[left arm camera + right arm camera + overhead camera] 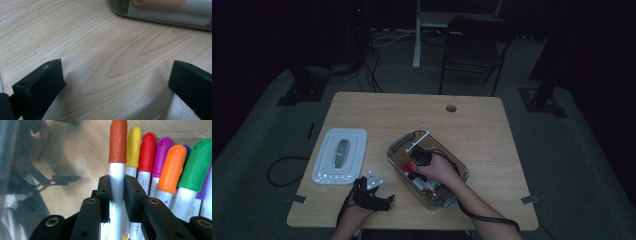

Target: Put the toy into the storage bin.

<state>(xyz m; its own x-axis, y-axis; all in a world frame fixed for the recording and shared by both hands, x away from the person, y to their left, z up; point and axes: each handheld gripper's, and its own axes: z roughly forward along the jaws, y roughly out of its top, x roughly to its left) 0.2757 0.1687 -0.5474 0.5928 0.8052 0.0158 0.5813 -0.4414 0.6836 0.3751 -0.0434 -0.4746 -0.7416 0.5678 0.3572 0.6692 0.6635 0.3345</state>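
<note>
My right gripper (pixel 117 183) is shut on the white barrel of a marker with a dark orange cap (pixel 118 142), which stands upright between the pads. Beside it lies a row of markers (pixel 172 167) with yellow, red, magenta, orange and green caps. In the high view this right gripper (pixel 421 158) sits inside the clear plastic bin (pixel 398 145) at the table's middle. My left gripper (pixel 381 200) rests on the table near the front edge. Its jaws stand open over bare wood (pixel 116 68) with nothing between them.
A white bin lid (pixel 340 156) lies flat at the table's left. A white marker (pixel 418 142) rests across the bin's far rim. The wooden table (pixel 472 125) has a cable hole (pixel 451 108) near its back edge. A dark chair (pixel 474 45) stands behind it.
</note>
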